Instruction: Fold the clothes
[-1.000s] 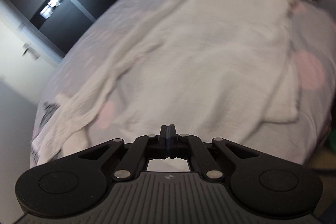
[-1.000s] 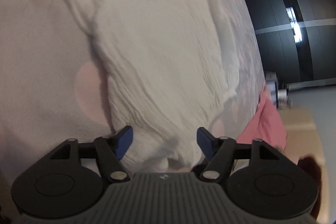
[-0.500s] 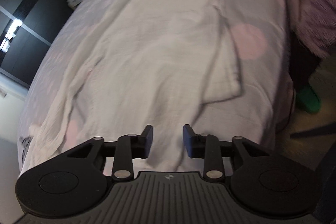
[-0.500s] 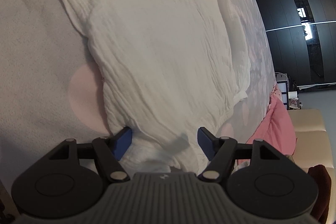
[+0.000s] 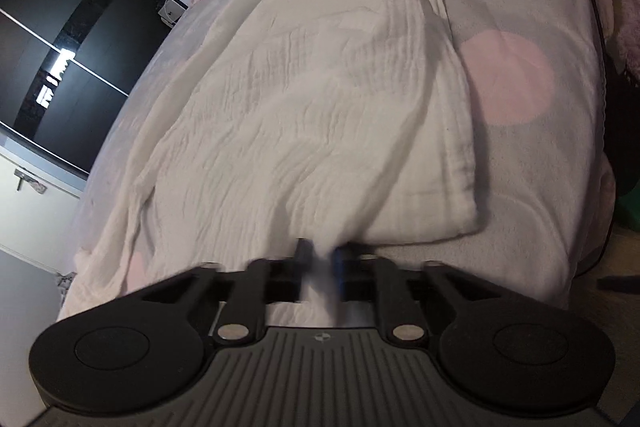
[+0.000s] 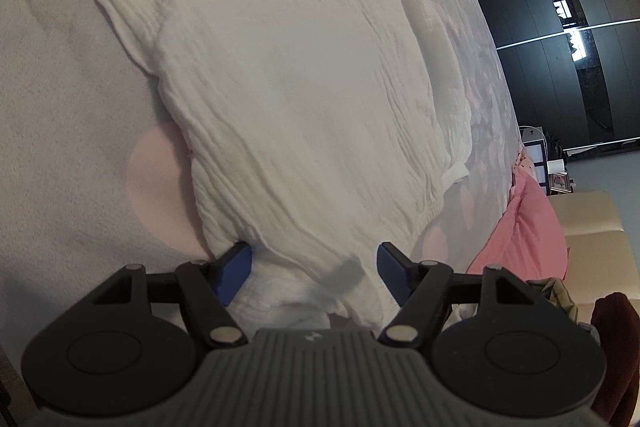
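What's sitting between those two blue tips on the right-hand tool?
In the right wrist view, the rumpled edge of the white crinkled cotton garment lies between the open right tool's tips.

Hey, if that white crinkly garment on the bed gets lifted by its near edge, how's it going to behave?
The white garment is probably floppy: it lies in wrinkles and soft folds, so it should drape and sag. It looks thin, so likely light. Its crinkled weave should grip rather than slip; the left claw is closing with cloth between its fingers.

The left gripper (image 5: pixel 320 263) tilts downward, its blurred jaws closing with white cloth (image 5: pixel 316 279) between them. The right gripper (image 6: pixel 314 267) also angles down, blue pads (image 6: pixel 236 267) spread wide.
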A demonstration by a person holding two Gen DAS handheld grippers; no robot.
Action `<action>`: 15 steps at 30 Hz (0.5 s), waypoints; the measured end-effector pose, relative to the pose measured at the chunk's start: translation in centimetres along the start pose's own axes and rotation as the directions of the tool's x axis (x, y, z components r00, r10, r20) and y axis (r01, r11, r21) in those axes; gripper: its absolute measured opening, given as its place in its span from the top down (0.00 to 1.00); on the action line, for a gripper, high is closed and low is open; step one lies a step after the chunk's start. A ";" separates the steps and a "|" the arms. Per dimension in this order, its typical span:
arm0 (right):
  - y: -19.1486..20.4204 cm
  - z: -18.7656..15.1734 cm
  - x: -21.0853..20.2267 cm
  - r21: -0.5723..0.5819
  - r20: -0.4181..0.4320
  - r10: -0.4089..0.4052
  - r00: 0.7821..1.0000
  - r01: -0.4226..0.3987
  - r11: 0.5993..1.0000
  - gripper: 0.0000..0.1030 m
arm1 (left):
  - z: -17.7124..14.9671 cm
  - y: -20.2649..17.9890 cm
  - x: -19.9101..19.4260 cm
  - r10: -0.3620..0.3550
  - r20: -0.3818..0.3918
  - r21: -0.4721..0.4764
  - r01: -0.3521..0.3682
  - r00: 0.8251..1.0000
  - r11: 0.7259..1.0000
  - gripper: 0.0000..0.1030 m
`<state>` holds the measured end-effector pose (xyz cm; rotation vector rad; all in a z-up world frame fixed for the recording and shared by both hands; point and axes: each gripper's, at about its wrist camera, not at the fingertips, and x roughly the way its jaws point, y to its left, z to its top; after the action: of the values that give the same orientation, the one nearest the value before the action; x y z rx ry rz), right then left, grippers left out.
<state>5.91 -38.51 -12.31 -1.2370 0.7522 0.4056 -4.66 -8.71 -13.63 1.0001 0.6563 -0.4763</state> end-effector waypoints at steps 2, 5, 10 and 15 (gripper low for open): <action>0.2 -0.2 -0.2 0.027 0.001 -0.001 1.000 0.001 1.000 0.30 | 0.1 0.7 -0.5 0.003 0.005 -0.034 -0.003 1.000 0.999 0.97; 0.2 -0.6 -0.7 0.075 0.016 0.040 0.999 -0.041 0.996 0.52 | 0.1 2.9 -1.9 0.032 0.017 -0.134 -0.029 0.999 0.991 0.99; 0.4 -0.4 -1.2 0.121 0.013 0.064 0.998 -0.065 0.991 0.91 | -0.1 8.6 -4.8 0.127 0.022 -0.361 -0.110 0.992 0.926 0.99; -1.5 -0.6 -2.1 0.217 0.032 0.020 0.999 -0.026 0.976 0.95 | -2.2 16.4 -9.5 0.275 0.005 -0.574 -0.223 0.961 0.788 0.99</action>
<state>5.26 -39.25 -9.83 -1.0155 0.7647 0.3498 -1.57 1.57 2.16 0.4760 0.5274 -0.0692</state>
